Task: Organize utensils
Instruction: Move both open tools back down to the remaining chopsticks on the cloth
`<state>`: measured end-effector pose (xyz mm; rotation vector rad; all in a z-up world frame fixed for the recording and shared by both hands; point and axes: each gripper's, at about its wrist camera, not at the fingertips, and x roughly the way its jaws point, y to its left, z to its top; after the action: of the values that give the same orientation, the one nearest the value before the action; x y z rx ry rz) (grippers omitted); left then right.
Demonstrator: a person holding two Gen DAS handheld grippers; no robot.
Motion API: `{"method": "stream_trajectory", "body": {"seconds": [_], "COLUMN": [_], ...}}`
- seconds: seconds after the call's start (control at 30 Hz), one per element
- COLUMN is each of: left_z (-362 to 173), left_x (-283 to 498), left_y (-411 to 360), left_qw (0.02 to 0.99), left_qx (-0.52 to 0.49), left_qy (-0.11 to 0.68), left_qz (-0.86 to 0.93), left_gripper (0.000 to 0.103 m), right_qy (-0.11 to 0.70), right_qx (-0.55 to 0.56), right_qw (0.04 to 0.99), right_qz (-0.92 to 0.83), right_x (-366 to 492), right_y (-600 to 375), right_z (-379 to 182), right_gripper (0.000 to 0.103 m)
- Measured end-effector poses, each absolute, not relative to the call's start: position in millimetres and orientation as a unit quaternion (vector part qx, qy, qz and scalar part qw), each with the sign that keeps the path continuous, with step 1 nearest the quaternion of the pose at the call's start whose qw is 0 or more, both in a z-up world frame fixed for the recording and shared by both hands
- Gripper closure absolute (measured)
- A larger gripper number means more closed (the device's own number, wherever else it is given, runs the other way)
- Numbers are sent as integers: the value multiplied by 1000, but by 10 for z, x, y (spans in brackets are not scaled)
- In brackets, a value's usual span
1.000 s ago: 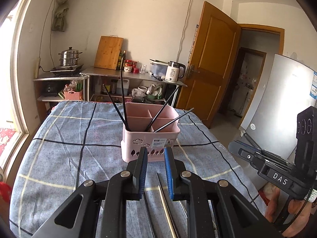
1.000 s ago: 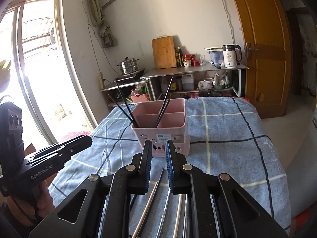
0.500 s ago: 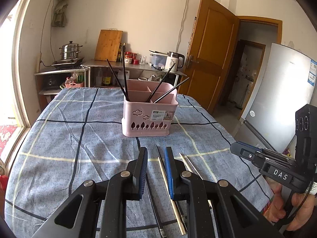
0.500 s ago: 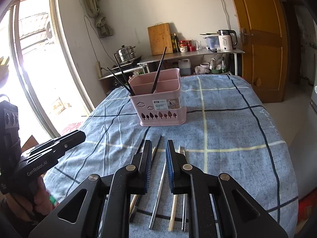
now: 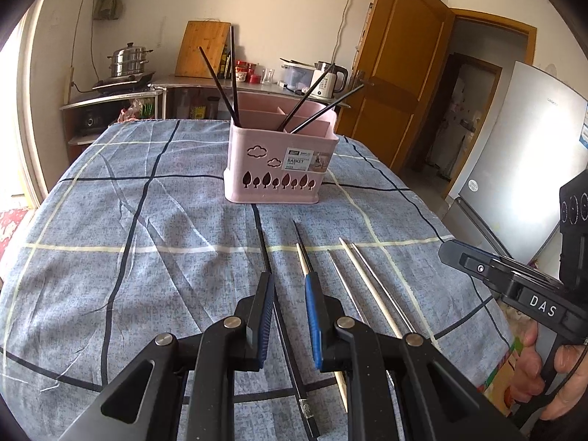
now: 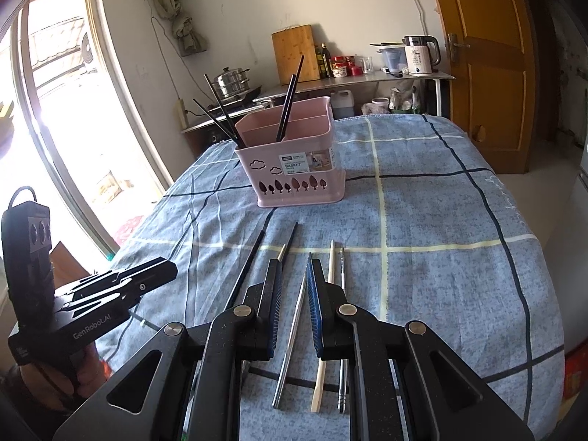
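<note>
A pink utensil basket (image 5: pixel 279 163) stands on the blue checked tablecloth (image 5: pixel 147 257), with several black chopsticks (image 5: pixel 217 84) upright in its compartments; it also shows in the right wrist view (image 6: pixel 294 169). Loose chopsticks lie in a row in front of it: black (image 5: pixel 264 253), metal (image 6: pixel 294 323) and pale wooden ones (image 6: pixel 327 308). My left gripper (image 5: pixel 290 283) is open and empty above the near ends of the black ones. My right gripper (image 6: pixel 294 268) is open and empty, its jaws on either side of a metal chopstick, above it.
A steel shelf (image 5: pixel 205 82) behind the table holds a cutting board, jars and a kettle (image 5: pixel 330 75). A steamer pot (image 5: pixel 128 60) sits at the left. A wooden door (image 5: pixel 397 73) and a grey fridge (image 5: pixel 522 169) are at the right, a window (image 6: pixel 73 110) at the left.
Both grippers have drawn back from the basket toward the near table edge and tilted down, so the row of loose chopsticks now shows. Both jaws stay open and empty.
</note>
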<state>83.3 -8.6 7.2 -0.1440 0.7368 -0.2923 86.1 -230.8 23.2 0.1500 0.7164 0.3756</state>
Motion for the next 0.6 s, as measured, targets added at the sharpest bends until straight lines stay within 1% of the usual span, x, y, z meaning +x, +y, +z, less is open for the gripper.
{"method": "stream_trajectory", "body": {"seconds": [0.6], "left_z": [-474], "left_x": [1580], "left_y": [-277], "left_qw": [891], "left_qx": [-67], "left_qy": [430], "left_qz": [-128], "left_gripper": [86], "right_qy": [386], "right_qx": [69], "right_qw": [902], "right_qz": [182], "right_x": [1083], "right_y": [-2204], "right_z": [-54], "right_gripper": [88]}}
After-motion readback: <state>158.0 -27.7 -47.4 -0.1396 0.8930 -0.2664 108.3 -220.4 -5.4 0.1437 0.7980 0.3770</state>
